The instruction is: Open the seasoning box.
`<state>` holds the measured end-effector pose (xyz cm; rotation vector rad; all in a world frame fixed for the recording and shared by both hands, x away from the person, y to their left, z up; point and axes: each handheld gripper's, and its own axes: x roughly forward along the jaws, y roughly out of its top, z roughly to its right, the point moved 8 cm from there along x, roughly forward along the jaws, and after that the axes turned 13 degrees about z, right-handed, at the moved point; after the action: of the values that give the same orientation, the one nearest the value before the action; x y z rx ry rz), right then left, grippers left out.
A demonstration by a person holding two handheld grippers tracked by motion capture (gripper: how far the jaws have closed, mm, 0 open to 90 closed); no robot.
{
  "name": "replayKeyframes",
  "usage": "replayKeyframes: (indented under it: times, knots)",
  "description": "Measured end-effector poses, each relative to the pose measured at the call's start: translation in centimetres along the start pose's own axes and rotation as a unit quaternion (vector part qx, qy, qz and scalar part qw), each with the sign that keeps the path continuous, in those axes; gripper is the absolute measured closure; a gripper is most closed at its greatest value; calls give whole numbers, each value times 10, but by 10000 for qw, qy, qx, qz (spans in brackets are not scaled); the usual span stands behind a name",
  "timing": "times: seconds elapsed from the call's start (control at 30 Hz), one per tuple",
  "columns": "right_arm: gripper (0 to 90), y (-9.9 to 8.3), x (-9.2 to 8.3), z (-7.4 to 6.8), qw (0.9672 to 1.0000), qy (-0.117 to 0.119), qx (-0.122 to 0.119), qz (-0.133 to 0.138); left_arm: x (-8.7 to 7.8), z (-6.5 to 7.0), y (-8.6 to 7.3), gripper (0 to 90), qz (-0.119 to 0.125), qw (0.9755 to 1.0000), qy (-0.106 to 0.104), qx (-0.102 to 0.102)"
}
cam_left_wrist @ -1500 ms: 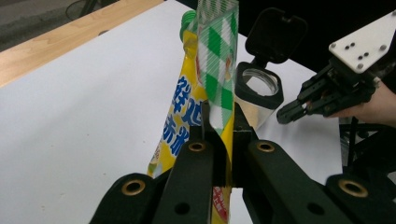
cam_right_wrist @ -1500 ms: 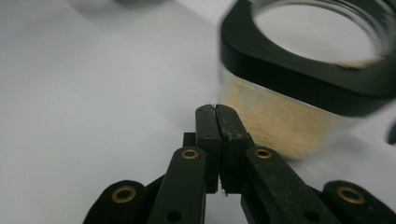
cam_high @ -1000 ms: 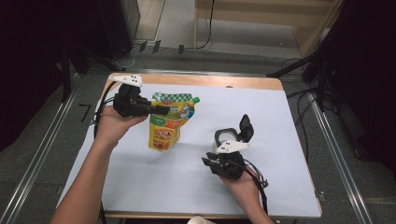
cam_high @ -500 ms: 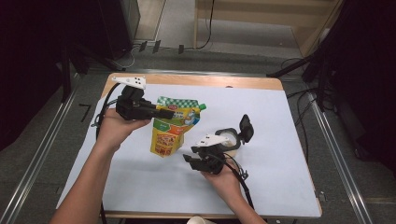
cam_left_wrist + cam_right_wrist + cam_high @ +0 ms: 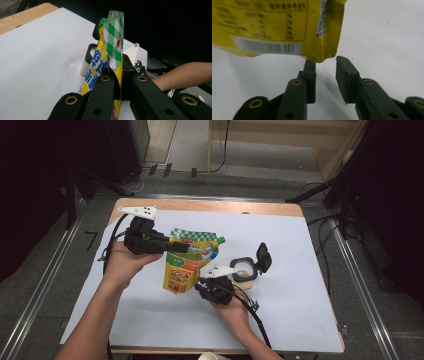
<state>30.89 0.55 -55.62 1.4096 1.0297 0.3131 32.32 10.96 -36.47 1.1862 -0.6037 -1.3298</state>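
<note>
A yellow pouch [image 5: 186, 266] with a green-checked top hangs upright over the white sheet, and my left gripper [image 5: 182, 249] is shut on its upper left edge. In the left gripper view the pouch [image 5: 113, 37] stands edge-on between the closed jaws of the left gripper [image 5: 119, 75]. My right gripper [image 5: 200, 289] sits low at the pouch's bottom right corner. Its jaws have just been closing. In the right gripper view that corner of the pouch [image 5: 319, 32] hangs at the tips of the right gripper [image 5: 325, 62], with a gap still showing and no pad pressing on it.
A small white jar [image 5: 245, 269] with its black flip lid [image 5: 263, 256] open stands just right of the pouch, close to my right hand. The white sheet [image 5: 300, 290] covers a wooden table [image 5: 200, 206]. Dark floor and rails surround the table.
My right gripper has moved left, from below the jar to the pouch's bottom corner. The left gripper and pouch have drifted slightly toward the near side.
</note>
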Motion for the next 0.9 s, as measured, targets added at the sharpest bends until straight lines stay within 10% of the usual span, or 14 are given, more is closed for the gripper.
replayKeyframes:
  times: [0.67, 0.9]
  knots:
    - [805, -2, 7, -8, 9986, 79, -80, 510, 0, 7, 3, 900, 228, 9984, -274, -443]
    - [736, 1, 3, -19, 9978, 253, -219, 568, 1, 1, 1, 900, 158, 9994, 126, -290]
